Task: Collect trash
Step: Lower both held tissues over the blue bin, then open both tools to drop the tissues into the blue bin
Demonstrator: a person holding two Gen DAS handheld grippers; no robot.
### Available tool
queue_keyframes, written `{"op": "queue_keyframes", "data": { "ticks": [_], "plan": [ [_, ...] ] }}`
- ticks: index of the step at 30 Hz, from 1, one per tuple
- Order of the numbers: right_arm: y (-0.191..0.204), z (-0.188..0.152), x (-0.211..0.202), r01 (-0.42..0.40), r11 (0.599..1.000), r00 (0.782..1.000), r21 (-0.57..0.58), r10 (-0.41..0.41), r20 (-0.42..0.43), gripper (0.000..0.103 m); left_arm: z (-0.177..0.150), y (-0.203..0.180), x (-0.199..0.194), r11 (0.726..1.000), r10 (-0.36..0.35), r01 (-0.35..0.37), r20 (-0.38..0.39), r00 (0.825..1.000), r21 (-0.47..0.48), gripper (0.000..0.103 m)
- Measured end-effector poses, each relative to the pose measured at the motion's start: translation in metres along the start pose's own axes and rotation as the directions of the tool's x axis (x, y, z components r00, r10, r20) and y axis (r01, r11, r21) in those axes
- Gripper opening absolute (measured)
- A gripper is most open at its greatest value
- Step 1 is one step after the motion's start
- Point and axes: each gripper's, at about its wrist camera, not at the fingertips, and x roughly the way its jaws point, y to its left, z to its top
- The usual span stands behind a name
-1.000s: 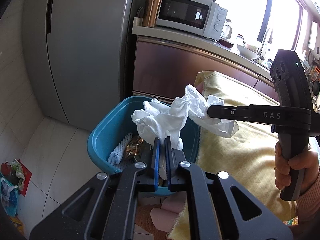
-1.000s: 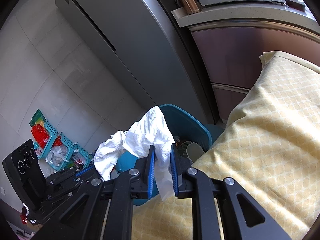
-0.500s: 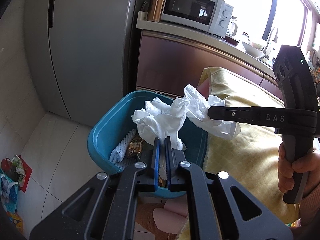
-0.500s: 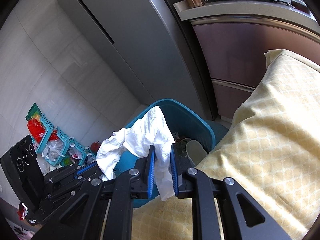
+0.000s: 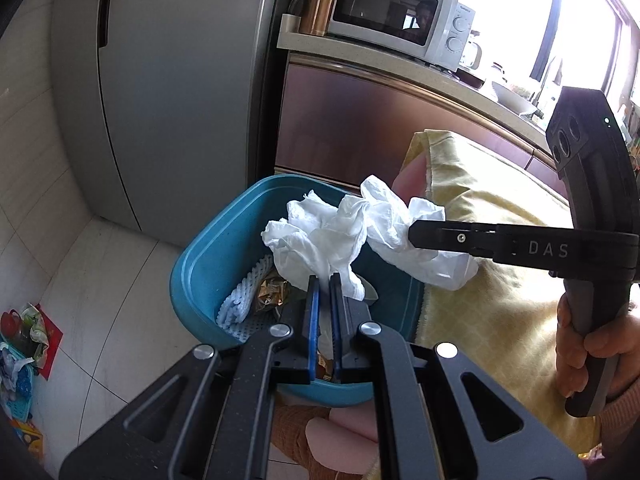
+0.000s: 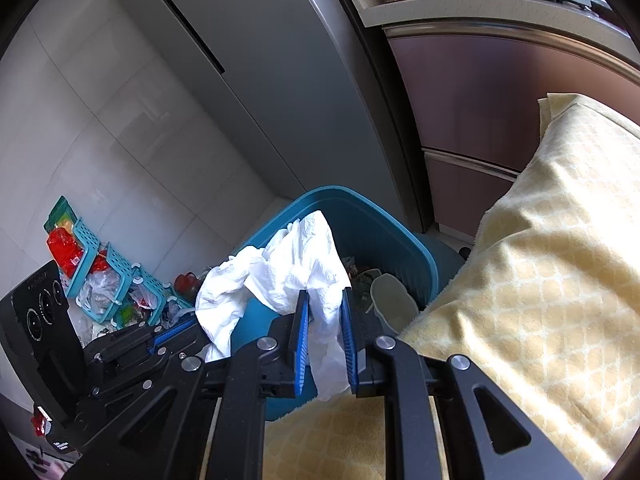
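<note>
Currently both grippers share one crumpled white tissue (image 5: 332, 236), which hangs over the open mouth of the blue bin (image 5: 192, 280). Left gripper (image 5: 324, 292): pads pressed almost together, pinching a thin lower fold of the tissue above the bin's near rim. Right gripper (image 6: 324, 312): jaws slightly apart, closed on a thicker bunched tail, at the side of the bin next to the yellow cloth (image 6: 540, 280). Between the two pinch points the sheet bridges loosely across the bin, puffed and creased, not taut. Inside the bin: white foam netting (image 5: 244, 296), a gold wrapper (image 5: 274, 294), other scraps too small to identify. Handling judgement: tissue is very light, soft and limp; it has no stiffness to resist a pinch, it probably tears if the two holds pull apart, and it may cling to the ribbed pads on release. Best hold is a bunched, multi-layer wad such as the right gripper has; a single-ply edge gives less to hold. Because the tissue is already above the bin, opening both jaws should let it fall in; a trailing end near the cloth could land outside the bin.
</note>
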Motion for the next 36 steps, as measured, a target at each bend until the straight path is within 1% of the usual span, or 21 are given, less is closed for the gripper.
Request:
{"op": "queue_keyframes", "data": {
  "ticks": [14,22,36],
  "plan": [
    [0.007,0.005,0.012,0.019,1.000,0.999,-0.018,-0.019,-0.029,0.017,-0.001,0.003,0.008,1.000,0.007,-0.007,-0.013,1.000,-0.008,0.006],
    [0.013,0.005,0.017,0.039,0.998,0.998,-0.045,-0.041,-0.047,0.018,-0.001,0.004,0.014,1.000,0.021,-0.021,-0.024,1.000,-0.015,0.006],
    [0.021,0.008,0.027,0.065,0.994,0.995,-0.088,-0.072,-0.072,0.018,-0.001,0.006,0.025,0.999,0.024,-0.025,-0.038,0.999,-0.022,0.006]
  ]
}}
